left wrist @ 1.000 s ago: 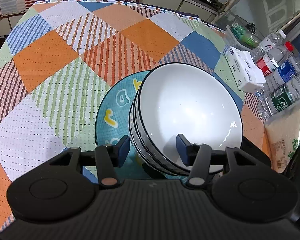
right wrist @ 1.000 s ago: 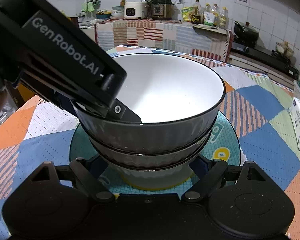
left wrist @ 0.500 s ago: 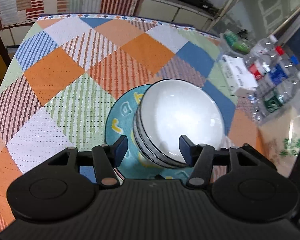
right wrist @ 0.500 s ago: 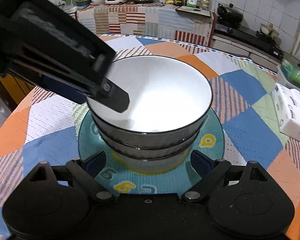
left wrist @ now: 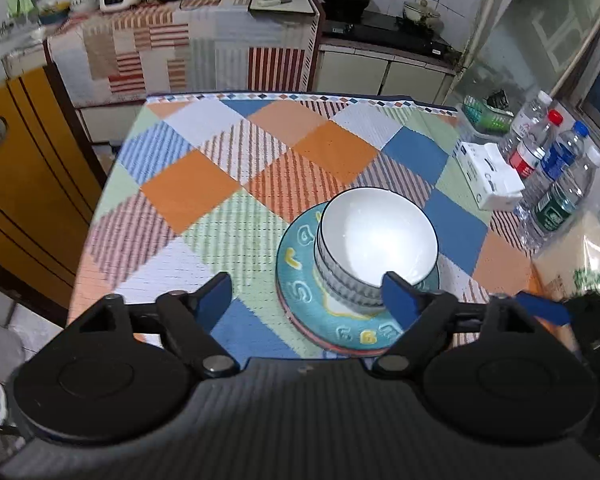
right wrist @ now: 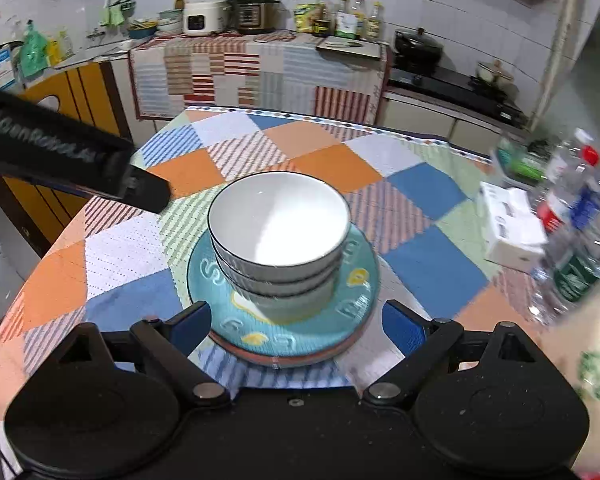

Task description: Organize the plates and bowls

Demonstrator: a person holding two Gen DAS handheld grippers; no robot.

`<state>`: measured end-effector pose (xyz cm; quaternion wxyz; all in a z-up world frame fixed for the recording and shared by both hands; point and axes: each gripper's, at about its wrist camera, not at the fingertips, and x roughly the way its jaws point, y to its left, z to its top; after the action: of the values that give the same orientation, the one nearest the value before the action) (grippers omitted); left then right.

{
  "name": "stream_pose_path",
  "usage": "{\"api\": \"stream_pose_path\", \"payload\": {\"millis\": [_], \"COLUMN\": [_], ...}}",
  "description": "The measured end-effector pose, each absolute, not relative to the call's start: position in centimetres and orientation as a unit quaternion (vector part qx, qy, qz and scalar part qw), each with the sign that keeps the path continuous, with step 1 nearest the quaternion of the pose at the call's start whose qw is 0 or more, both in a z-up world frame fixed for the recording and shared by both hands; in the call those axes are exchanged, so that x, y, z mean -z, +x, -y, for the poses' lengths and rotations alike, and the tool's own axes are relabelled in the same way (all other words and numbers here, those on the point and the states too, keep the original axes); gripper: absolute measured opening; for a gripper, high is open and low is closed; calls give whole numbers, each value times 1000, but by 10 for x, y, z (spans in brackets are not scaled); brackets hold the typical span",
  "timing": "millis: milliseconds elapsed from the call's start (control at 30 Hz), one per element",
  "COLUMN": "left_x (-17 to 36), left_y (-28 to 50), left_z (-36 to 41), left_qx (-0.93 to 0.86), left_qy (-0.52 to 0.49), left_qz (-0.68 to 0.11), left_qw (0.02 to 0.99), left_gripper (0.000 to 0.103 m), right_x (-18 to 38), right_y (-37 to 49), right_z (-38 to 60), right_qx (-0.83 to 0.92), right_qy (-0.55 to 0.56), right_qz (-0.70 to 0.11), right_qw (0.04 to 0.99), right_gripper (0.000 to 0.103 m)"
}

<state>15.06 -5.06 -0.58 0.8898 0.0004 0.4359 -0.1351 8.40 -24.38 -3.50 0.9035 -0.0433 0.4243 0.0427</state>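
Note:
A stack of three grey ribbed bowls (left wrist: 376,244) with white insides stands on a teal plate (left wrist: 300,288) with raised letters, which lies on a reddish plate under it. The stack shows in the right wrist view (right wrist: 278,224) on the same teal plate (right wrist: 360,292). My left gripper (left wrist: 306,298) is open and empty, held above and in front of the stack. My right gripper (right wrist: 296,324) is open and empty, its jaws wide to either side of the plates' near edge. The left gripper's body also shows in the right wrist view (right wrist: 72,160), at the left.
The table wears a patchwork cloth (left wrist: 204,184). At its right edge stand several water bottles (left wrist: 556,176), a white tissue box (left wrist: 492,176) and a green basket (left wrist: 484,116). A yellow cabinet (left wrist: 16,184) stands at the left, a kitchen counter (left wrist: 204,44) behind.
Both grippers have pulled up and back from the bowl stack. The left gripper's jaws, which straddled the top bowl's rim, have opened wider. The stack stays on the plate.

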Motion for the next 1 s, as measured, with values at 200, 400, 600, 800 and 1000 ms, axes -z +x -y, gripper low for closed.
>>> {"api": "stream_pose_path", "payload": {"millis": [200, 400, 600, 800, 1000], "left_x": [-19, -41, -48, -39, -25], "left_y": [114, 71, 44, 33, 31], "left_z": [45, 32, 32, 36, 35], "left_qx": [135, 93, 102, 99, 92], "left_qy": [20, 12, 31, 45, 37], "left_qz": [-417, -384, -379, -379, -388], "left_qw": [899, 919, 919, 919, 916], "left_gripper": [95, 95, 96, 98, 98], "right_x": [3, -13, -19, -20, -15], "right_y": [49, 29, 15, 1, -5], "right_z": [244, 246, 256, 258, 258], "right_qx": [-27, 15, 34, 33, 38], "right_qy": [-58, -60, -25, -18, -13], "right_qz": [-406, -404, -412, -403, -401], "right_qw": [912, 913, 910, 915, 915], "right_gripper": [98, 99, 100, 100, 100]}}
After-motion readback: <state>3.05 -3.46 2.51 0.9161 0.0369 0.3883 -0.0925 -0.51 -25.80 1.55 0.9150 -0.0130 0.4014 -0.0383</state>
